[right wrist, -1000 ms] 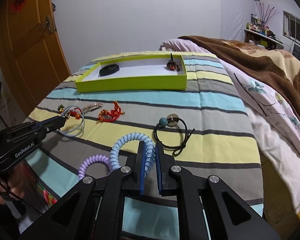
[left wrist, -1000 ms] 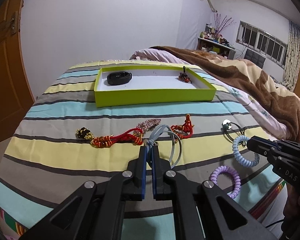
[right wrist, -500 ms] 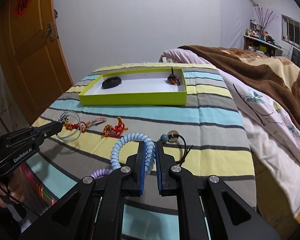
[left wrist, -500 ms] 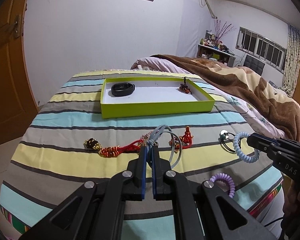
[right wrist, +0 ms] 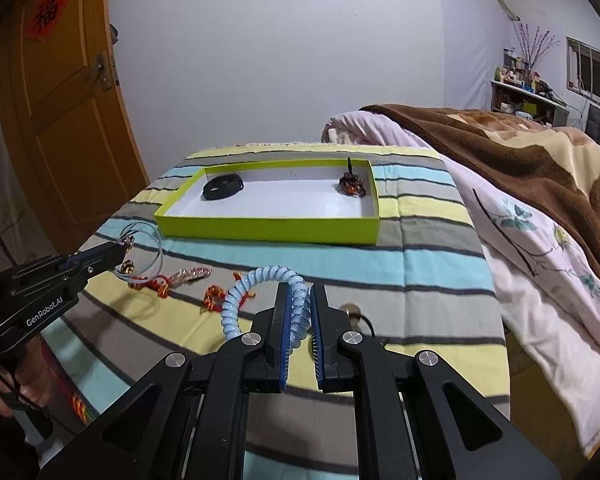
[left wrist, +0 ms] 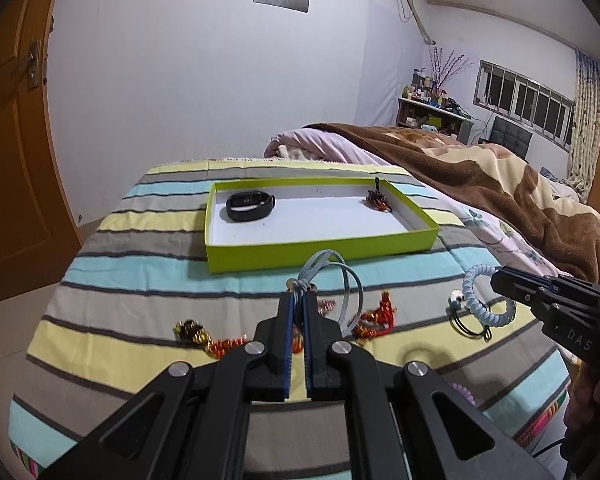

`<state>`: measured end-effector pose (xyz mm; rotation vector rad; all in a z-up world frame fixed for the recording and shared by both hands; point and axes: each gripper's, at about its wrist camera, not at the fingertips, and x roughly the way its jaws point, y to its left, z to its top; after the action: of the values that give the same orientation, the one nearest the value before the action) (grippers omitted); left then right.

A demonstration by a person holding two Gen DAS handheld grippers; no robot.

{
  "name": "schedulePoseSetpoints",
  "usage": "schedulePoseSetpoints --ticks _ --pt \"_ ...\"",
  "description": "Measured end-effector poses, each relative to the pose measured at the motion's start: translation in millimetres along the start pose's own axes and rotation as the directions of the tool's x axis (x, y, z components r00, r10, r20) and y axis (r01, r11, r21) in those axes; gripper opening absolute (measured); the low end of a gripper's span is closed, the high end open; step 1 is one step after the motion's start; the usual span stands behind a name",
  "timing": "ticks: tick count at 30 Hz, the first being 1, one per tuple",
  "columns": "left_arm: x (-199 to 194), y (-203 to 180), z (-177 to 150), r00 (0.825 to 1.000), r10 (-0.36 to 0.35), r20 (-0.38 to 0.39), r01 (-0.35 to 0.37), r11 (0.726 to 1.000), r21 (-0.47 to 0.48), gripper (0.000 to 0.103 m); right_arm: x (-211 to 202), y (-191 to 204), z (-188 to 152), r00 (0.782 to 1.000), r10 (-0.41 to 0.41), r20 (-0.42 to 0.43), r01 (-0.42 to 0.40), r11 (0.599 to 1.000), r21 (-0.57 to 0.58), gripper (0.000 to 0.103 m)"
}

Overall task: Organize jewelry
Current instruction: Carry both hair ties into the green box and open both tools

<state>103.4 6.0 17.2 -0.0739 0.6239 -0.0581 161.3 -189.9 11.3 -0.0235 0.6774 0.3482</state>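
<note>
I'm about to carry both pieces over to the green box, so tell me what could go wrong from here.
1. The left claw pinches the thin pale blue cord bracelet only at its knot; its loops hang loose and might snag the lime green cardboard box wall.
2. The light blue spiral coil hair tie in the right claw is springy and could slip out.

Left tool (left wrist: 298,308): black linkage arms, silver screws, blue-edged pads, white "GenRobot.AI" lettering; right tool (right wrist: 299,312) alike, lettered "DAS".
</note>
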Motion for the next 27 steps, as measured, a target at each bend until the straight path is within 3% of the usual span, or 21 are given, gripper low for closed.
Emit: schedulePoseSetpoints --ticks 14,27 --pt "27.9 20.4 31.6 0.999 0.029 0.023 -0.029 1.000 -0.003 0.005 26.8 -5.7 37.0 1.000 -0.013 0.024 0.014 0.999 -0.030 0.009" --pt "68.1 41.2 55.6 0.998 0.067 0.021 -0.066 0.998 -0.023 0.005 76.2 -19.6 72.3 0.999 -0.031 0.026 0.032 0.999 -0.035 0.009"
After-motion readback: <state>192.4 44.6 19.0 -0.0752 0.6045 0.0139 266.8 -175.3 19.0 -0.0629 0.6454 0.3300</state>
